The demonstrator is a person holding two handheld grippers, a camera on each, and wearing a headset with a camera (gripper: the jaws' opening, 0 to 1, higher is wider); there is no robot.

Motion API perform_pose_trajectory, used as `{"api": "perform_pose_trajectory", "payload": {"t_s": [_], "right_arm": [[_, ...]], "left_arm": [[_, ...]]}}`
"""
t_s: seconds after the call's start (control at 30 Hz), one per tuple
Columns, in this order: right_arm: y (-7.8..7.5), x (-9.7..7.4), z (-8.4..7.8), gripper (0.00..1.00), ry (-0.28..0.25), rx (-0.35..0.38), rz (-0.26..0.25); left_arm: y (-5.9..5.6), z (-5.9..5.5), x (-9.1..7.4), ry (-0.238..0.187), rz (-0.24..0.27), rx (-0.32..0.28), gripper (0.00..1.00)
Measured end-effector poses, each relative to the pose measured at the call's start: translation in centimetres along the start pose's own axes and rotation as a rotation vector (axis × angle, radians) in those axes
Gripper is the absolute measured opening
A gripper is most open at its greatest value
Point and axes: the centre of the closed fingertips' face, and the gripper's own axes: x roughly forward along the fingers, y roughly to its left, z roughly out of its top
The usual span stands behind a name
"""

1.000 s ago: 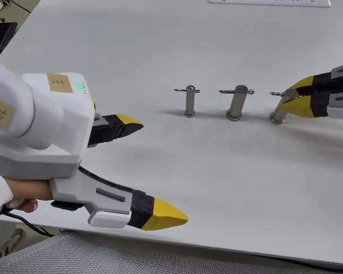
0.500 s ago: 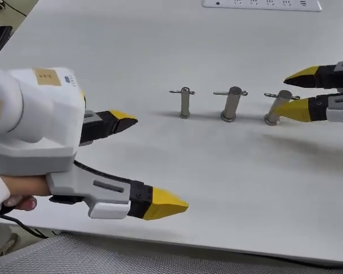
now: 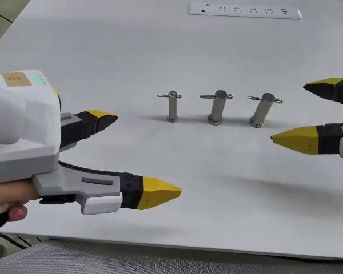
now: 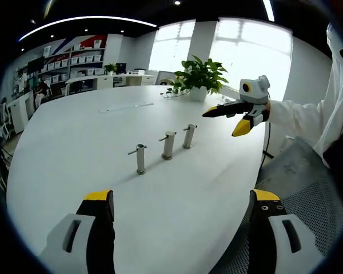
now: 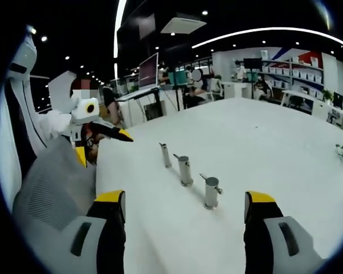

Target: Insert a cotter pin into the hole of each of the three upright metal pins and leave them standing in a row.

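The left tongs [image 3: 138, 155] are held spread wide with nothing pinched, low over the near part of the worktop [image 3: 228, 188]. Their jaws are pointed across toward the right tongs [image 3: 290, 112], one jaw lying closer to the pins than the other. They are gripped by a hand [image 3: 8, 210]; a few fingers can be made out under the white body, and the rest is cut off at the frame edge.

The right tongs are likewise spread and pinch nothing. They are brought in from the opposite side, jaws pointed back toward the left tongs, and their body is cut off by the edge of the head view. In the left gripper view they are seen raised above the worktop on a white sleeve [image 4: 297, 114].

Three pins [image 3: 217, 108] are stood in a row on the worktop, ahead of the left tongs and near the tips of the right tongs, touched by neither. The end pin [image 3: 262, 111], nearest the right tongs, appears to lean in the head view but looks upright in the right gripper view. Cotter pins [image 3: 216, 96] are passed crosswise through the head of each pin; their loops are too small to make out.

Far beyond the row, a power strip [image 3: 244, 10] is laid on the worktop.
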Motion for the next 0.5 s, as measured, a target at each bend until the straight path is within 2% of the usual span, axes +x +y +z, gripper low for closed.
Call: {"api": "perform_pose_trajectory", "payload": {"t_s": [0.17, 0.33, 0.43, 0.47, 0.5], "right_arm": [[0.7, -1.3, -0.9, 0.89, -0.011, 0.073, -0.05], [1.0, -1.8, -1.7, 0.93, -0.007, 0.113, -0.074], [0.8, -2.3, -2.0, 0.94, -0.005, 0.129, -0.1], [0.4, -2.6, -2.3, 0.94, 0.003, 0.117, -0.131], [0.2, -2.7, -2.5, 0.94, 0.011, 0.114, -0.143]], "left_arm": [[0.8, -0.2, -0.2, -0.007, 0.028, -0.034, 0.97], [1.5, -0.7, -0.1, 0.01, 0.053, -0.064, 0.97], [1.3, -0.8, -0.1, 0.01, 0.038, -0.084, 0.98], [1.1, -1.0, -0.1, 0.018, 0.021, -0.099, 0.99], [1.2, -1.0, -0.1, 0.015, 0.027, -0.103, 0.99]]}}
